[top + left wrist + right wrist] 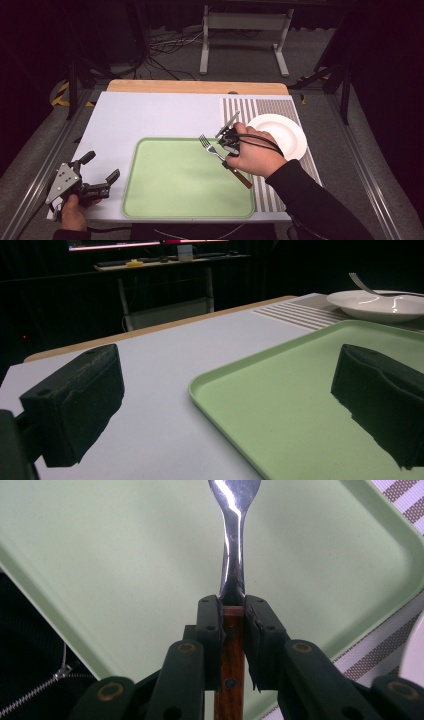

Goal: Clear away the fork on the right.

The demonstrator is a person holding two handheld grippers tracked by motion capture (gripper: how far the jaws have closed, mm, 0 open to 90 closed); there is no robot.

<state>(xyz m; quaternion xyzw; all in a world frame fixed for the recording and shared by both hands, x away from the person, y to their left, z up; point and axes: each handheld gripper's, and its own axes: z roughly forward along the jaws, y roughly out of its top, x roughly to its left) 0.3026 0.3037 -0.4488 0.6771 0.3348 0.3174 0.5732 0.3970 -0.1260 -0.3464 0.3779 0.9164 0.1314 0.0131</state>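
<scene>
A fork with a wooden handle hangs tilted over the far right corner of the green tray, tines toward the far left. My right gripper is shut on its handle. In the right gripper view the jaws of the right gripper clamp the brown handle, and the fork's shiny neck runs up over the tray. My left gripper rests open by the tray's left side, with nothing between its pads. The tray's near corner lies between those jaws.
A white plate sits on a striped placemat right of the tray; the plate has a thin shiny utensil end above its rim. A pale mat covers the table. Dark floor, cables and a metal frame lie beyond.
</scene>
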